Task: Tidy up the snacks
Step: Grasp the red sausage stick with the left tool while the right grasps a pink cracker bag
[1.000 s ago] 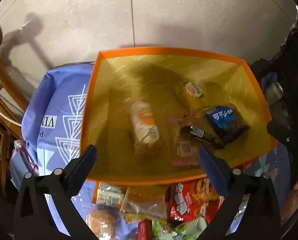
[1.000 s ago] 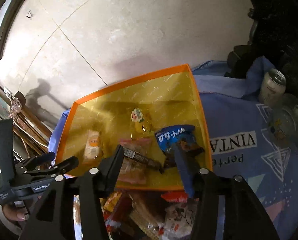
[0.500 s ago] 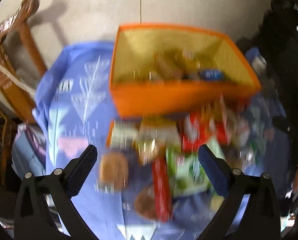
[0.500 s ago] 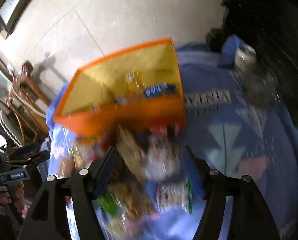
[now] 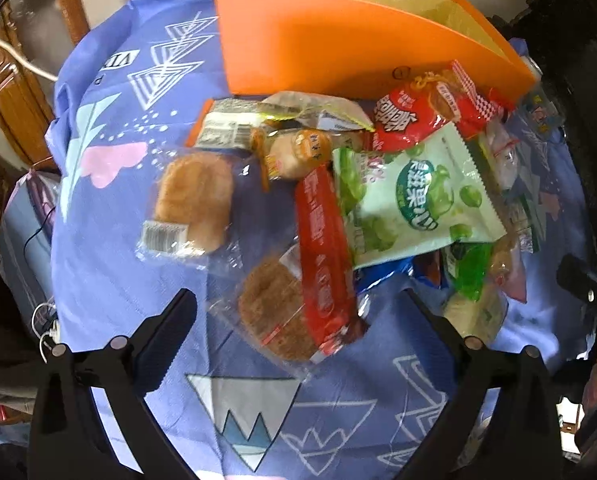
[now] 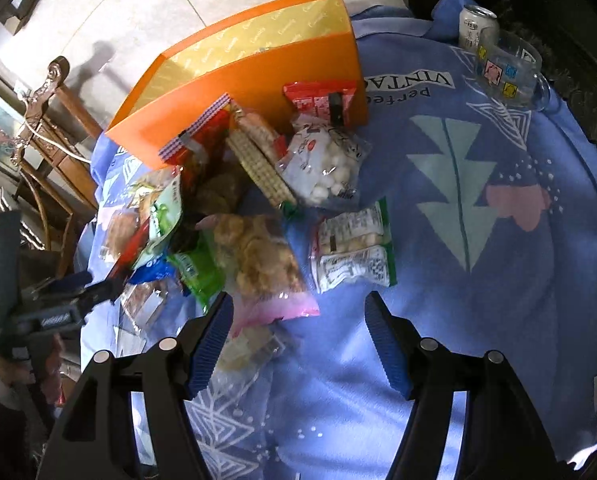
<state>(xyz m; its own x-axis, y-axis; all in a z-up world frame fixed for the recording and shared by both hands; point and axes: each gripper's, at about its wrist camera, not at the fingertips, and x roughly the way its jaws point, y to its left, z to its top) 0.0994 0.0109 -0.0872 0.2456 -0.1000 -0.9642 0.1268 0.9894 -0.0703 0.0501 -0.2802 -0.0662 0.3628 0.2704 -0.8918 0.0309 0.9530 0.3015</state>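
Your left gripper (image 5: 298, 312) and right gripper (image 6: 298, 324) both stood with jaws apart and nothing between them. One second before, both had been poised over the open orange cardboard box with its gold lining (image 5: 338, 48), looking down on the few packets inside; by this moment both had drawn back and lowered, so that only the box's outer wall showed, far ahead of the jaws. That shift suggests a drop-off had ended and the next pick was beginning.

The loose snacks lay heaped on the blue printed tablecloth (image 5: 130, 280), between the jaws and the box.

- Left view: a long red foil-wrapped bar (image 5: 324, 256) lay over a round brown cake in clear film (image 5: 274, 312), both directly between the fingertips.
- A pale green pouch printed with green fruit (image 5: 418, 200) sat ahead and to the right.
- A square golden pastry in clear wrap (image 5: 192, 208) sat ahead and to the left.
- Right view: a pink-edged bag of brown puffs (image 6: 258, 264) lay just ahead of the left jaw.
- A green-edged white packet (image 6: 352, 248) lay just ahead, near centre.

Most of the pile remained unsorted, so the task appeared to be at an early stage.
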